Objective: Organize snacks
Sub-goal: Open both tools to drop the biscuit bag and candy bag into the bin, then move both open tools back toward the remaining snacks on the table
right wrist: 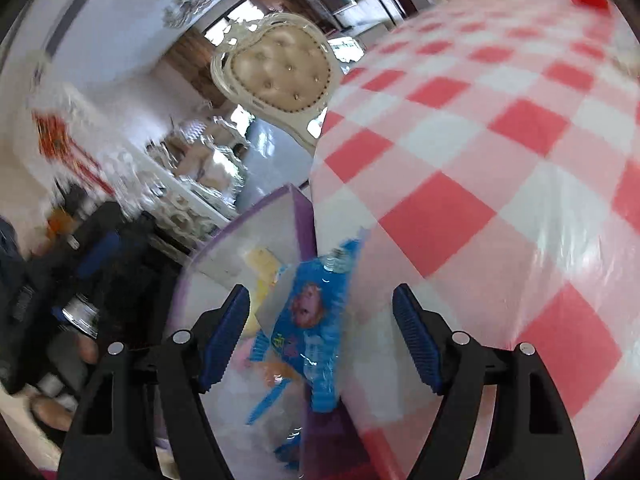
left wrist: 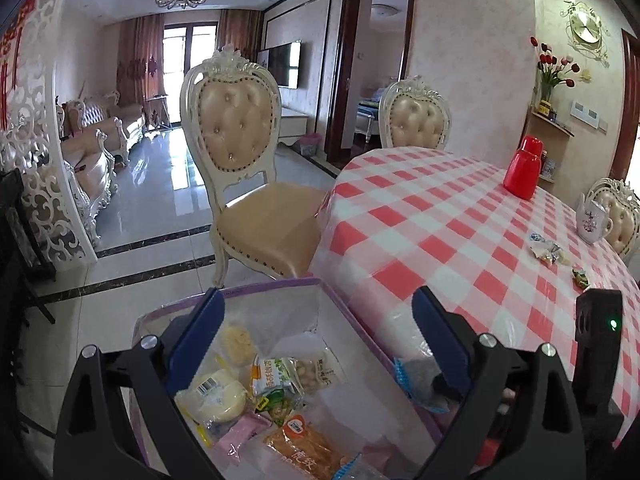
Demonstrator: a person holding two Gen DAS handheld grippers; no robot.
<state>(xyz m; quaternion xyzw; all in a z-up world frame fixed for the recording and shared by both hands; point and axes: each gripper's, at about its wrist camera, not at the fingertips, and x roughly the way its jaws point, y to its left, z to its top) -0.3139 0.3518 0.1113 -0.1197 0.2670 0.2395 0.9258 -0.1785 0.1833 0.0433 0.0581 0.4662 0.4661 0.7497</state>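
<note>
A clear storage box with purple trim (left wrist: 276, 284) stands beside the checked table and holds several snack packets, such as an orange packet (left wrist: 308, 446) and a pale round bun packet (left wrist: 216, 394). My left gripper (left wrist: 320, 340) is open above the box, touching nothing. In the right wrist view the box (right wrist: 256, 232) is below my right gripper (right wrist: 322, 340), which is open. A blue snack packet (right wrist: 310, 320) lies between and below its jaws, at the box edge, not gripped. A blue packet also shows in the left wrist view (left wrist: 416, 376) at the box's right rim.
The table with the red and white checked cloth (left wrist: 460, 232) carries a red flask (left wrist: 522, 168), a white teapot (left wrist: 594, 216) and a few loose wrapped sweets (left wrist: 546, 250). A cream chair (left wrist: 248, 184) stands beside the table, behind the box.
</note>
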